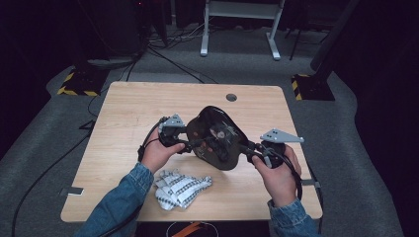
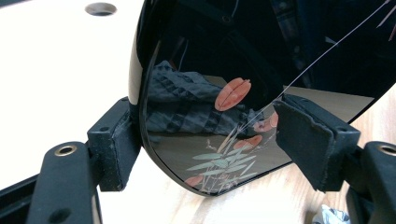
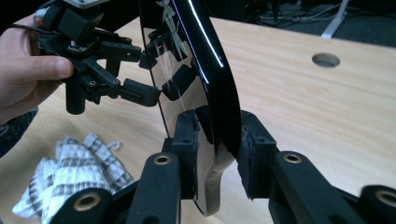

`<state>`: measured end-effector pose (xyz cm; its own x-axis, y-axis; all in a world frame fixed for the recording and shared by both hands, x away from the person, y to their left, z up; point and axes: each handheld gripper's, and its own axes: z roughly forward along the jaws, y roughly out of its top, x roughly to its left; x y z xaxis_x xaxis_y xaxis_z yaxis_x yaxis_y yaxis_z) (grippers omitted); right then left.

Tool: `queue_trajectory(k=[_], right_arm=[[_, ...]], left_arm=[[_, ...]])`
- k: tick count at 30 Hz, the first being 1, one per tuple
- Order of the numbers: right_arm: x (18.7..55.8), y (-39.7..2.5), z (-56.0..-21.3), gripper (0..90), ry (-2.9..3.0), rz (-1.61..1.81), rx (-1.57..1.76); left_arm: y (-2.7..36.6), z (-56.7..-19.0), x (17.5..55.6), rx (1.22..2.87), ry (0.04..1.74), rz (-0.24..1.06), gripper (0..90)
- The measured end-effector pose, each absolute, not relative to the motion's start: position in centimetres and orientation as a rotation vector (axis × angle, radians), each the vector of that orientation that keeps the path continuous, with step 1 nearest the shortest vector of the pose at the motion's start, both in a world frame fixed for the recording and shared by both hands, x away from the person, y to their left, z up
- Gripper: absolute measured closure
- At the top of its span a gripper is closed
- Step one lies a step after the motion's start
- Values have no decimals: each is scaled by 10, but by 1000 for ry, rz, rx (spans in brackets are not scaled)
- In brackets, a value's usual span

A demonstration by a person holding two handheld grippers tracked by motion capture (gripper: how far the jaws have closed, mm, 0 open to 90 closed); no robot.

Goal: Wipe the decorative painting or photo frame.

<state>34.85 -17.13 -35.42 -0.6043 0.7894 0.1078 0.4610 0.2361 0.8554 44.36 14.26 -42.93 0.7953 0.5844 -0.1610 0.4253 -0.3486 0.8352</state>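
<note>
Black lacquer tray (image 1: pixel 217 138) held up on edge above the table (image 1: pixel 128 106), between my two tongs, w/ its glossy painted face tilted toward me. My left tongs (image 1: pixel 190 144) sit at the tray's left rim; my right tongs (image 1: pixel 250 150) at its right rim, so the tray hangs between them, clear of the wood as far as I can tell.

Left gripper view: the tray's curved lower edge (image 2: pixel 205 154) runs between the pads. One pad looks pressed to the rim; the other seems to lie against the painted face, but I can't tell whether it truly bites. Right gripper view: both pads are squeezed onto the rim (image 3: pixel 219 140), one on each face, a firm clamp.

My read: stiff, thin, fairly light, but very slick; the polish gives foam pads little to bite on, & the lacquer prob. scratches or chips if it slips or knocks the table. Best hold is at the rim, on opposite sides, pads flat on both faces.

Patterned cloth (image 1: pixel 180 189) lies crumpled on the table near my left sleeve, below the tray.
</note>
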Motion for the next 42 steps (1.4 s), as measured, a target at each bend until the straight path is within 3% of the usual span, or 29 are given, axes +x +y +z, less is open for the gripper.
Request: queue_trajectory(k=[10,21,42], right_arm=[[379,-140,-332,686,2196,1330,1042],[406,-116,-334,651,2226,1360,974],[446,-116,-358,582,2304,1358,928]], left_arm=[[176,-412,436,1935,889,278,269],[200,-412,424,1916,1008,348,321],[189,-431,410,1981,1123,387,429]])
